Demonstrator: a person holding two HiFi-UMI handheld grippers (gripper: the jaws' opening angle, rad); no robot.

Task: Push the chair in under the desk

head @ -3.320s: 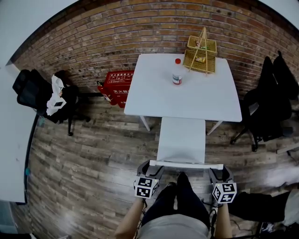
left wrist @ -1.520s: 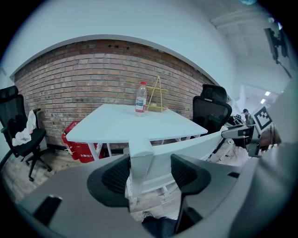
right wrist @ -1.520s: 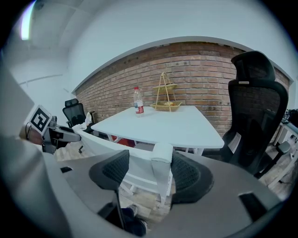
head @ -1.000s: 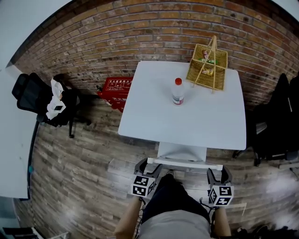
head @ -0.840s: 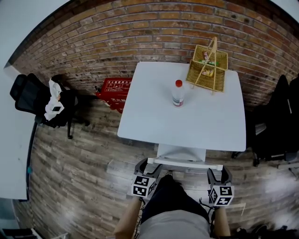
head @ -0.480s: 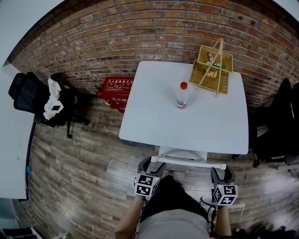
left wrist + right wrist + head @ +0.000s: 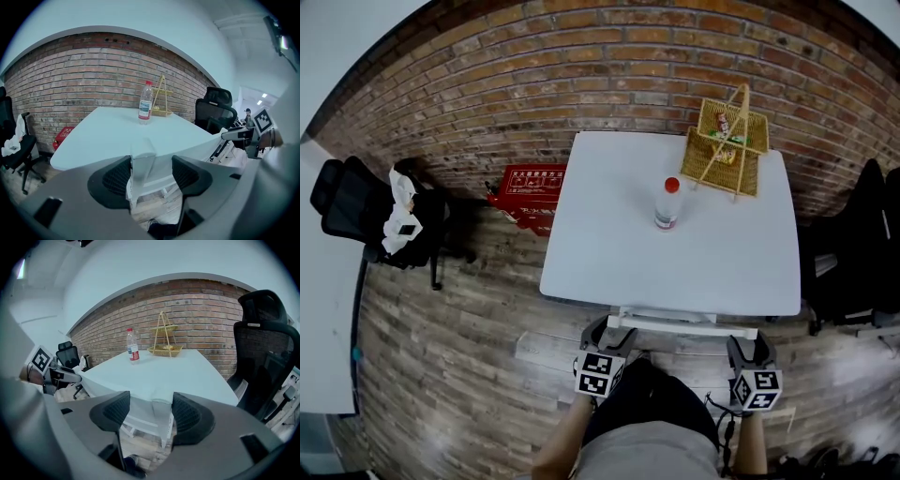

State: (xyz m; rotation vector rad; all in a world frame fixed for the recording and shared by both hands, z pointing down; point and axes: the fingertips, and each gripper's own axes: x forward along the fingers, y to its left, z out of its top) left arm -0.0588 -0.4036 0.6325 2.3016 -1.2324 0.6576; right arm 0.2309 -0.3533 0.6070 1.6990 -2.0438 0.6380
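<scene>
The white chair is tucked under the white desk (image 7: 609, 244); in the head view only its top back rail (image 7: 682, 325) shows at the desk's near edge. My left gripper (image 7: 607, 330) straddles the rail's left corner and my right gripper (image 7: 748, 345) its right corner. In the left gripper view the chair's corner post (image 7: 143, 161) stands between the open jaws of the left gripper (image 7: 151, 168), against the left jaw. In the right gripper view the post (image 7: 162, 416) leans against the right jaw of the open right gripper (image 7: 151, 409).
A water bottle (image 7: 667, 204) and a wicker basket (image 7: 724, 145) stand on the desk. A red crate (image 7: 525, 192) sits by the brick wall. Black office chairs stand at left (image 7: 366, 211) and right (image 7: 853, 244). Another white table (image 7: 319, 309) borders the left.
The chair has slid forward under the desk, so its seat is now hidden. Both grippers moved forward with the back rail, and I have stepped closer to the desk.
</scene>
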